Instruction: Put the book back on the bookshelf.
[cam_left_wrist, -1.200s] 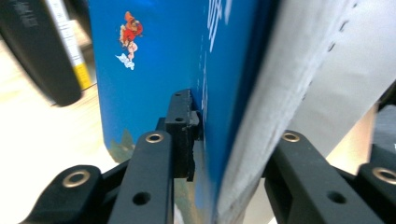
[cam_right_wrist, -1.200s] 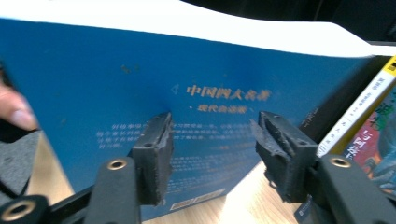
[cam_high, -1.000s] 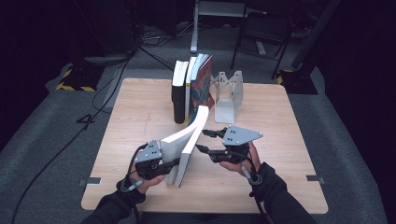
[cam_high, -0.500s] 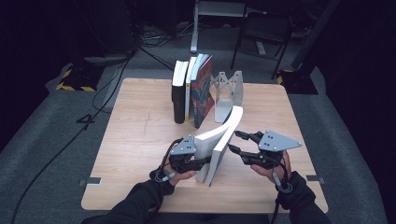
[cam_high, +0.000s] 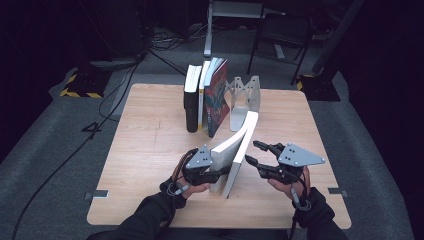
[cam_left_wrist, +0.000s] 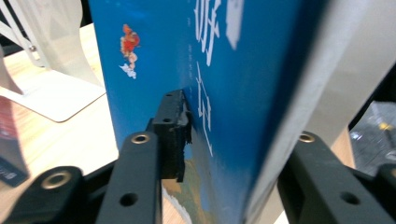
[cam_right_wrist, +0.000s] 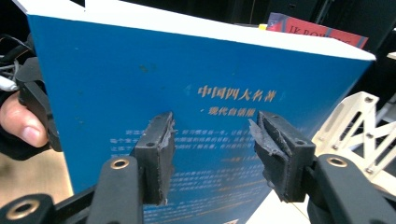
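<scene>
A thick blue book (cam_high: 235, 155) stands on its lower edge at the front middle of the table, leaning a little, with its white page block facing up. My left gripper (cam_high: 225, 172) straddles the bottom of the blue book (cam_left_wrist: 224, 70). In the left gripper view my left gripper (cam_left_wrist: 238, 119) has one jaw on the cover side and one on the far side; the jaws have just been opening and look slack. My right gripper (cam_high: 251, 152) is just right of the book. In the right gripper view my right gripper (cam_right_wrist: 212, 121) is open, its pads (cam_right_wrist: 161, 149) facing the blue book's back cover (cam_right_wrist: 140, 70).
A row of upright books (cam_high: 202, 100) stands at the back of the wooden table (cam_high: 145, 150), with a white metal bookend (cam_high: 245, 95) to its right. The bookend (cam_left_wrist: 51, 93) lies close behind the blue book. A red book (cam_right_wrist: 317, 30) shows over the blue book's top.
Both hands carried the blue book to the right across the table, then stopped. The book now stands steeper than a second ago.
</scene>
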